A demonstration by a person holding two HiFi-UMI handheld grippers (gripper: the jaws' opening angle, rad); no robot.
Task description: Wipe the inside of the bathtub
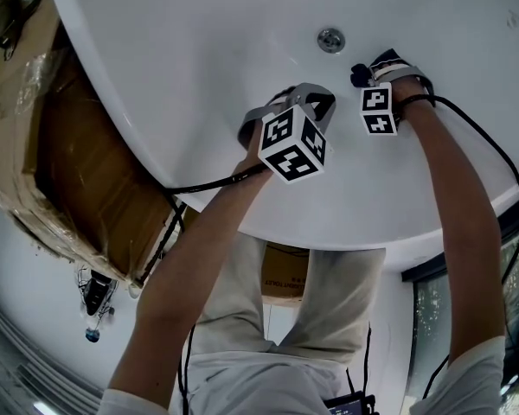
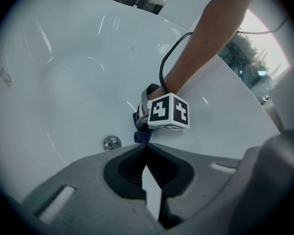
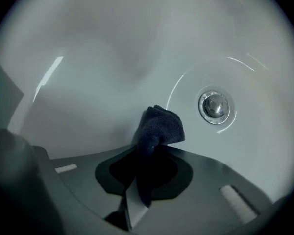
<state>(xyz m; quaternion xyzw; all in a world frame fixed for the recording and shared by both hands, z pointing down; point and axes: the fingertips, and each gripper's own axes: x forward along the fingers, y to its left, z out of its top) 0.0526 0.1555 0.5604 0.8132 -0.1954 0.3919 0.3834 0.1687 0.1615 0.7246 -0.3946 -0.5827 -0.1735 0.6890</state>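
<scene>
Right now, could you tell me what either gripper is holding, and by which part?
The right gripper pinches a dark cloth partway along, its bunched end sticking out past the tips. The left gripper is shut and empty.

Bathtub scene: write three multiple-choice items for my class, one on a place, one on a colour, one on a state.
1. In the right gripper view, beside the folded terry cloth, the round metal drain of the white bathtub lies: A) to its right; B) to its left; C) under it.
2. The cloth is: A) yellow; B) dark blue; C) white.
3. The left gripper is: A) wide open; B) shut on the cloth; C) shut, empty.
Answers: 1 A, the drain sits right of the cloth. 2 B, its pile shows dark blue. 3 C, its jaws meet with nothing between; the right gripper clamps the cloth.
</scene>
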